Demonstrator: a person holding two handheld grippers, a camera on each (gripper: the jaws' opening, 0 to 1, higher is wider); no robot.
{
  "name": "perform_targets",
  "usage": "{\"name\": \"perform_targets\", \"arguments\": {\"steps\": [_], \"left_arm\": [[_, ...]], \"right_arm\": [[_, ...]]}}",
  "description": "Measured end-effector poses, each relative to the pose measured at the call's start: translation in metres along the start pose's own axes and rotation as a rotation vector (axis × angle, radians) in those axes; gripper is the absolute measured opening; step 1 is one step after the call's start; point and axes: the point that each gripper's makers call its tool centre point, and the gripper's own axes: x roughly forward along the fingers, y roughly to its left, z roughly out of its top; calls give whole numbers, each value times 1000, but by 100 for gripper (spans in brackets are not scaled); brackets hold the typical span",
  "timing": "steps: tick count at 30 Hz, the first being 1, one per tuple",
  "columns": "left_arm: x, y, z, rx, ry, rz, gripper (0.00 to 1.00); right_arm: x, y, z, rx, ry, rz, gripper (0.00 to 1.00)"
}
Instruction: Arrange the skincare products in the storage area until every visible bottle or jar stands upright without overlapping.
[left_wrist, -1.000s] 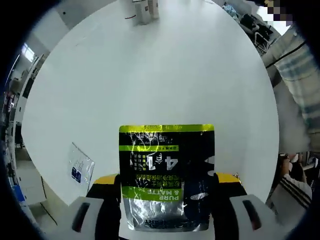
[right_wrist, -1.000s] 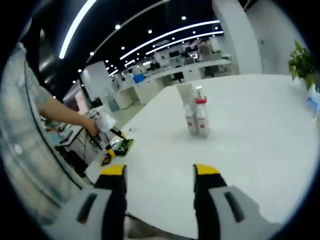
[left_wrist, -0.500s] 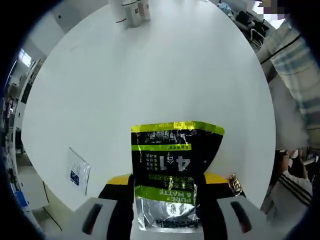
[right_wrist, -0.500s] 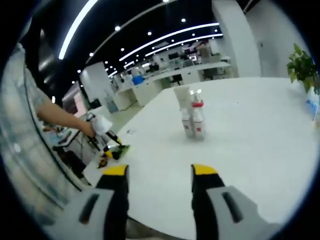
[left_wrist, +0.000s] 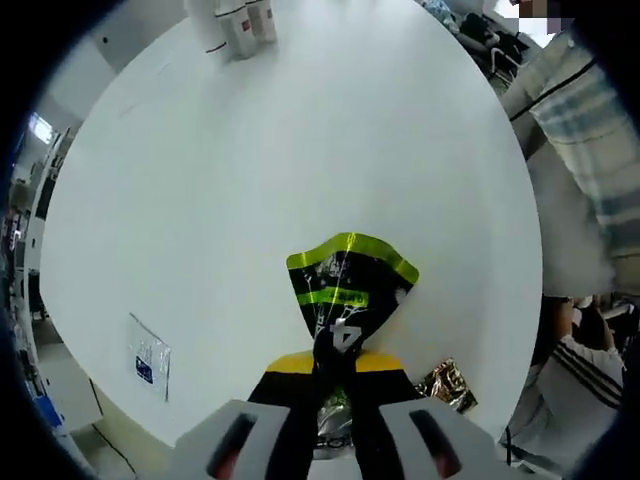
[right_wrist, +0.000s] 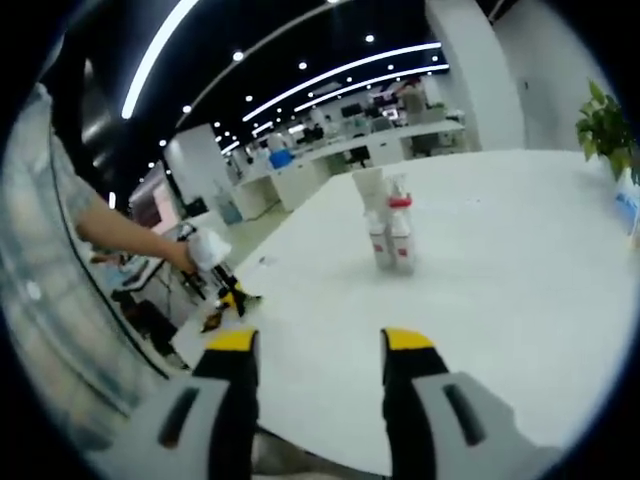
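Note:
My left gripper (left_wrist: 335, 385) is shut on a black pouch (left_wrist: 345, 295) with a yellow-green top band; the pouch is pinched and folded between the jaws, low over the near edge of the white table (left_wrist: 330, 150). Several white skincare bottles (left_wrist: 232, 18) stand upright in a tight group at the far side. In the right gripper view the same bottles (right_wrist: 390, 228), one with a red collar, stand mid-table. My right gripper (right_wrist: 318, 345) hangs open over the table edge with nothing between its fingers. The left gripper (right_wrist: 228, 292) appears far left there, held by a hand.
A small clear sachet (left_wrist: 148, 355) lies near the table's left edge, and a crumpled gold wrapper (left_wrist: 446, 386) sits right of my left jaws. A person in a checked shirt (left_wrist: 580, 140) stands at the right. A potted plant (right_wrist: 604, 125) is at the far right.
The left jaws have shut on the pouch, which went from flat between open jaws to squeezed and folded. The right gripper has barely moved.

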Motion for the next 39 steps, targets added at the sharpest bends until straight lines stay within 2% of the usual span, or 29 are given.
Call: {"name": "perform_targets", "arguments": {"steps": [3, 8, 9, 10, 13, 14, 17, 20, 24, 27, 28, 31, 34, 37, 39], "left_arm": [[-3, -12, 10, 52, 11, -11, 7], [-27, -16, 60, 159, -94, 73, 7], [-27, -16, 63, 163, -103, 78, 6], [-32, -16, 73, 167, -122, 90, 6], [-48, -18, 102, 208, -192, 142, 6], [-57, -19, 114, 232, -212, 175, 6], [-78, -29, 143, 295, -267, 220, 6], [-102, -40, 172, 341, -306, 265, 6], [-127, -54, 203, 425, -359, 310, 6], [-146, -63, 226, 480, -401, 352, 6], [-148, -64, 228, 486, -404, 358, 6], [-160, -75, 246, 550, -431, 382, 6], [-167, -80, 259, 585, -446, 407, 6], [-168, -86, 270, 617, -455, 420, 6], [-168, -88, 274, 647, -449, 431, 6]], "right_arm": [[1, -1, 1, 23, -6, 9, 46], [7, 0, 3, 56, -6, 45, 45], [10, 3, 5, 76, -10, 64, 44], [12, 4, 7, 87, -12, 77, 44], [19, 18, 16, 138, -24, 159, 43], [21, 28, 19, 168, -16, 222, 43], [27, 47, 22, 248, 20, 330, 43], [31, 66, 28, 372, 52, 451, 43], [33, 73, 44, 543, 36, 531, 43], [35, 71, 53, 634, 23, 551, 43], [37, 68, 54, 663, 28, 548, 43], [39, 65, 55, 712, 49, 562, 37], [41, 63, 63, 785, 39, 587, 32], [43, 62, 68, 806, 32, 589, 28], [45, 63, 67, 820, 47, 595, 21]]}}
